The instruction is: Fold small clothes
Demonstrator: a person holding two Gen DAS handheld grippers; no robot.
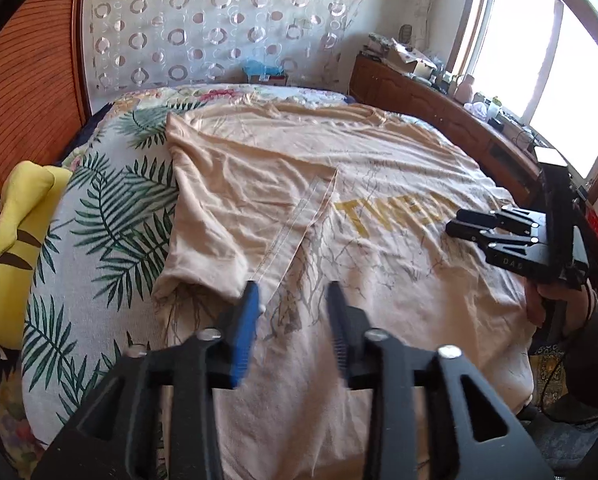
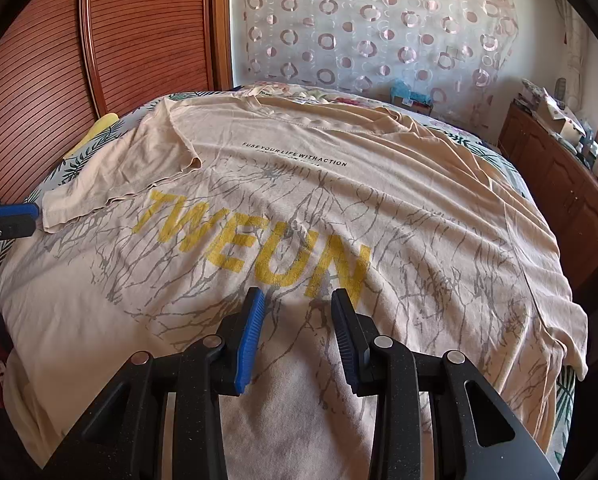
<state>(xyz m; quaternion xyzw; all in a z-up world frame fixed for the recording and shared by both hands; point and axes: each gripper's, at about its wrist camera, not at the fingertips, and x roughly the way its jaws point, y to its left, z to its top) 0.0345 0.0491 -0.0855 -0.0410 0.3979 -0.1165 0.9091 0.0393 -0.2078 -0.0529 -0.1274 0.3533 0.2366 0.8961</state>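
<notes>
Left gripper and right gripper held apart, nothing clamped. T-shirt judged light, limp (left sleeve folded in); best pinched at right sleeve hem.

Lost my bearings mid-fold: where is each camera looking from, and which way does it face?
Left wrist: behind the open left tool, over the T-shirt by its folded-in sleeve; the right tool and hand show.
Right wrist: behind the open right tool, over the shirt's middle; the left tool shows.
Shared: shirt, curtain.
</notes>
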